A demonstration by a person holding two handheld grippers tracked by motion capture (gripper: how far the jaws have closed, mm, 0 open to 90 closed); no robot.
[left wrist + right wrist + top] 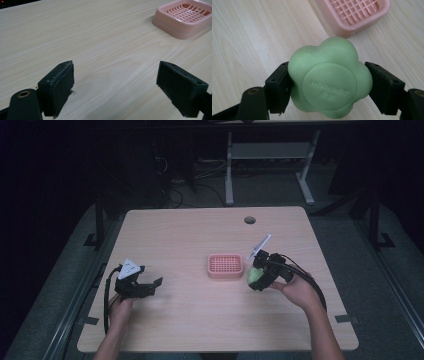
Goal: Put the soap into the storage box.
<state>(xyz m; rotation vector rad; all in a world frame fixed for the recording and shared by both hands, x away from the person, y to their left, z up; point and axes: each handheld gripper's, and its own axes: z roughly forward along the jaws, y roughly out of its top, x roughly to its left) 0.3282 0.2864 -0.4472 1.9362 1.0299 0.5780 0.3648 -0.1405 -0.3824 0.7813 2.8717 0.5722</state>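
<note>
Right gripper [256,279] pinching green flower-shaped soap [329,86] between jaws, just right of pink soap dish [225,266] at desk [200,235] centre; left gripper [150,286] near left edge, jaws spread, nothing between

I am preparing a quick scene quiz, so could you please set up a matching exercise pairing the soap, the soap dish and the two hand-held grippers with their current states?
Things:
1. green soap
2. pink soap dish
3. left hand-held gripper
4. right hand-held gripper

States:
A. jaws open, nothing between them
B. resting empty on the table
C. clamped between two jaws
D. shut on a flower-shaped bar

Pairs: 1-C, 2-B, 3-A, 4-D
</note>
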